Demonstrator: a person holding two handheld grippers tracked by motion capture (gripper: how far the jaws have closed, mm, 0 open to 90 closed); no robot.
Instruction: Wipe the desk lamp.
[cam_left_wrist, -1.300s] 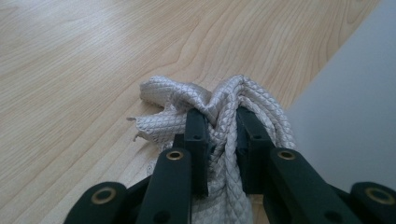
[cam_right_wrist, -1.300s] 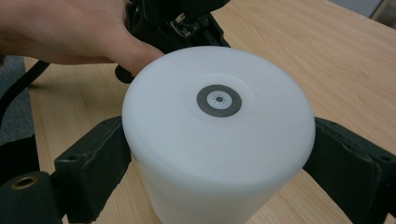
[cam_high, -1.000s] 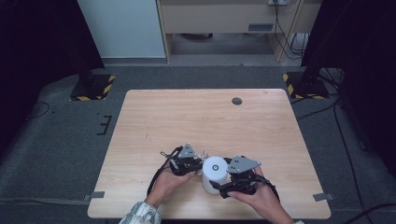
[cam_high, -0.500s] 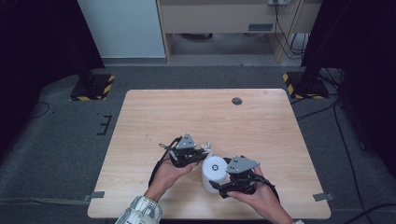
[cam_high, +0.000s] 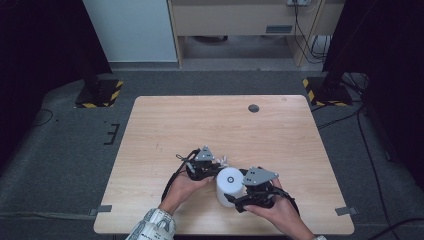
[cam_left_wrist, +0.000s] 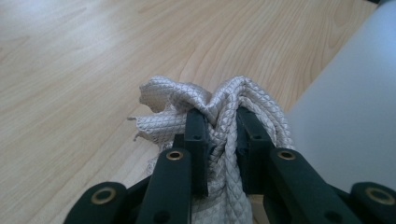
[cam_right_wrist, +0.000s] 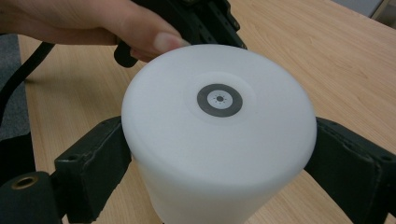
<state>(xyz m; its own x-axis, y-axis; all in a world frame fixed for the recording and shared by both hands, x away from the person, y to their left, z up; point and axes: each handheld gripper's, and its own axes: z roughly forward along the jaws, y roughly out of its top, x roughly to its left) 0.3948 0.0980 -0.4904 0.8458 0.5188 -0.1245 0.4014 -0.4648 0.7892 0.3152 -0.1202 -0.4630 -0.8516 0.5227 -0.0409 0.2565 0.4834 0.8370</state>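
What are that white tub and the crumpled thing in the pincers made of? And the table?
The white cylinder looks like matte, slightly translucent plastic: smooth, softly glowing, with a round grey sticker on top. The crumpled piece seems to be woven or quilted cloth, judging by its diamond texture and soft folds. The table shows pale wood grain, possibly laminate.

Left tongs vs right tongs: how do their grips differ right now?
The left tongs stand nearly shut, pinching a bunched, quilted cloth; the right tongs stand wide, clamped on the sides of a smooth white cylinder. The cloth crumples between the left jaws, while the cylinder keeps its shape and stands upright on the table. Both hold something, side by side at the near edge.
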